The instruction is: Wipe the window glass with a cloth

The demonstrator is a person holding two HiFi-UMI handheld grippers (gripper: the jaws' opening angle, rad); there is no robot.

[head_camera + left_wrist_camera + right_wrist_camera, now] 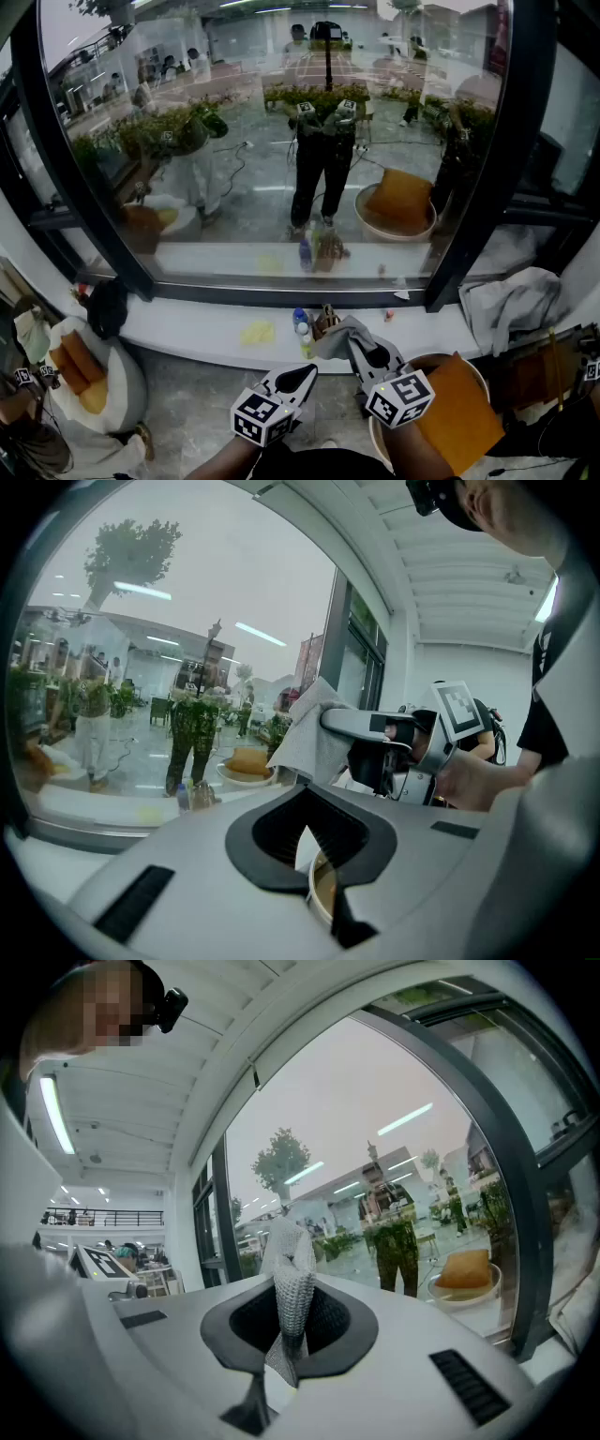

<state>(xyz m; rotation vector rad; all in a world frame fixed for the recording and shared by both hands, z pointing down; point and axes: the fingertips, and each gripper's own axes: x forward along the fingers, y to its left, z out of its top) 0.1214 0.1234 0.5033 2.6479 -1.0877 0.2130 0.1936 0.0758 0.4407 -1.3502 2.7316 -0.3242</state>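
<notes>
Starting at the left of the head view, a black object (107, 306) sits at the end of the white sill (187, 323), with orange cushions (80, 370) on the floor below it. A yellow item (256, 332) and two small bottles (300, 328) stand further along the sill.

The window glass (234, 112) fills the upper frame inside a dark window frame (469, 187). It reflects a standing person in dark clothing.

The left gripper (305, 373) is held low, well short of the glass. The left gripper view shows its jaws (305, 791) brought together at the tips with nothing between them. Only floor shows through the hollow behind the pads.

The right gripper (356, 342) sits just beside the left gripper, slightly nearer the sill. A grey cloth (336, 336) bunches at its tips.

- The right gripper view shows what the head view does not: the right gripper (292, 1283) has its jaws clamped on a mesh-textured fold of the cloth (289, 1251), which stands up above the tips.
- The left gripper view shows the right gripper (328, 719) from the side, with the cloth (309, 733) draped over its front. The cloth is not touching the glass.

At the far right, an orange cushion (459, 412) lies in a round basket (375, 441). A pale fabric heap (511, 305) rests at the end of the sill.
</notes>
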